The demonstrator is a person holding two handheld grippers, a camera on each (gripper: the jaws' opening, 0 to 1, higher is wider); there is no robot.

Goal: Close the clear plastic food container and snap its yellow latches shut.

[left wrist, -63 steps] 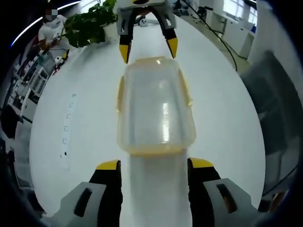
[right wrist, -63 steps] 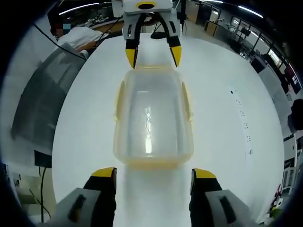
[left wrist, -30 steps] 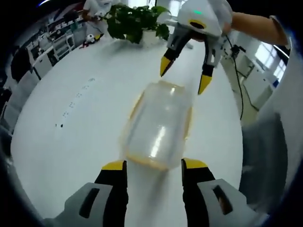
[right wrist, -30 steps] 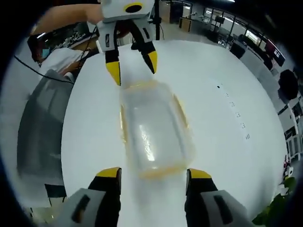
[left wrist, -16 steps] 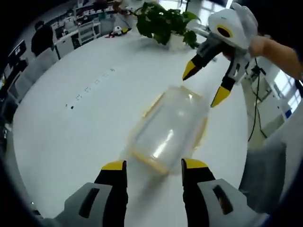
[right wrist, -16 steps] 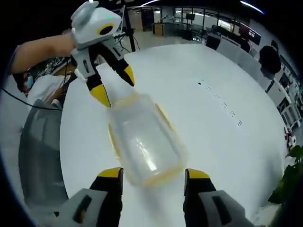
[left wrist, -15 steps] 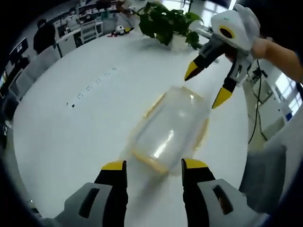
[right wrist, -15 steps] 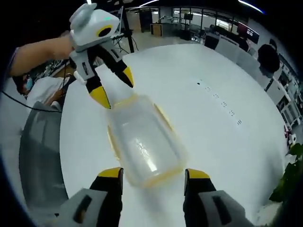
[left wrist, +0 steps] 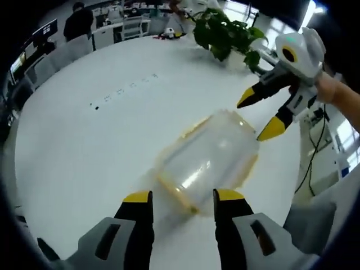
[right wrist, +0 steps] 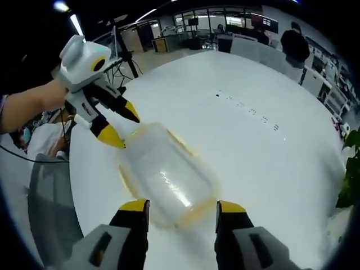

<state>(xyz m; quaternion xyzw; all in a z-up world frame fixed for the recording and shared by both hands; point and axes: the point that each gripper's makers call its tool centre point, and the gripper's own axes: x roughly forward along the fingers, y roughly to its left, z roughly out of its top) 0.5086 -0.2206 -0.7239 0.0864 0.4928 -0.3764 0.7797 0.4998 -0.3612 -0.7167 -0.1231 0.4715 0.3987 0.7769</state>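
on white table (left wrist: 84,146) | container (left wrist: 208,160) between both agape hand-held grippers | plant (left wrist: 225,34) beyond

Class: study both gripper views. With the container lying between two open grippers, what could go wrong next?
1. The container lies free on the smooth table; a push from one gripper may slide it away.
2. The left gripper and right gripper stand open at opposite ends; uneven pressing could leave a latch unsnapped.

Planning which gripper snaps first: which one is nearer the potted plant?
Right. The right gripper is at the container's end toward the potted plant; the left gripper is at the opposite end.
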